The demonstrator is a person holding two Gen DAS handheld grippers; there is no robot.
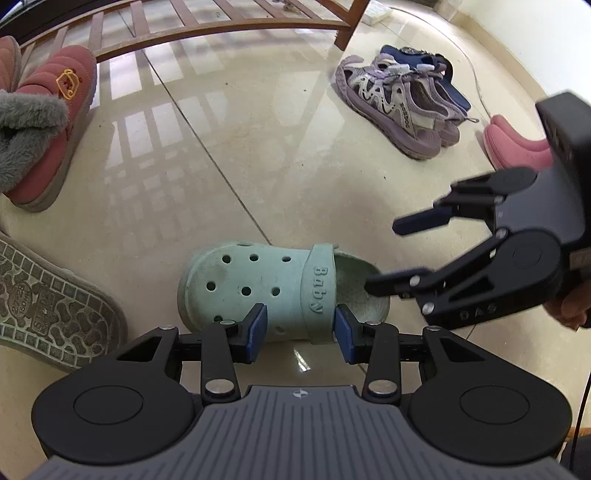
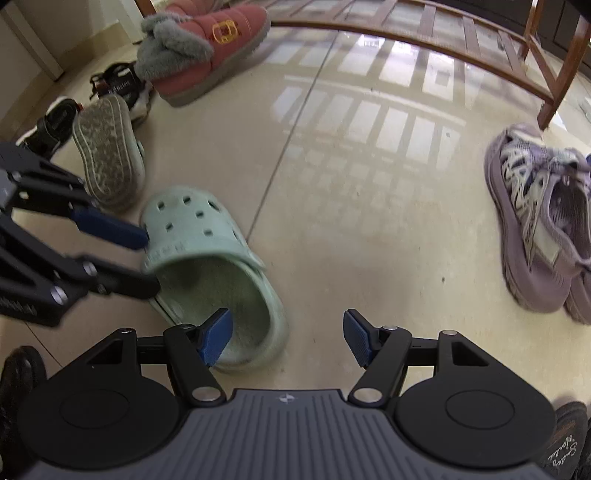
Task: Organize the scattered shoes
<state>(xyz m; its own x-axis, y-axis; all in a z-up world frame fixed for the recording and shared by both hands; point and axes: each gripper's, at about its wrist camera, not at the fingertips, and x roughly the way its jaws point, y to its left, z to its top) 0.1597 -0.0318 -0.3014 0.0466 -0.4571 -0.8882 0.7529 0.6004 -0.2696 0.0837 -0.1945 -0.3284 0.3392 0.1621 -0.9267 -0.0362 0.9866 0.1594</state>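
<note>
Both wrist cameras sit low over the tiled floor [image 1: 295, 147], each looking forward along its own fingers, the left one close on the side of a mint-green clog [image 1: 266, 284] and the right one close behind its heel, and both also catch the wooden rack [image 2: 443, 33].

Your left gripper [image 1: 300, 334] sits low at 6 o'clock in its own camera, both blue pads level and pointing toward 12, jaws partly spread with a clear gap between them. Your right gripper [image 1: 382, 254] enters that view from 3 o'clock, angled down toward 9, fingers parted wide. In its own camera the right gripper [image 2: 288, 338] shows pads set far apart. Your hand [image 1: 569, 308] grips its handle at the 4 o'clock edge, only partly visible.
</note>
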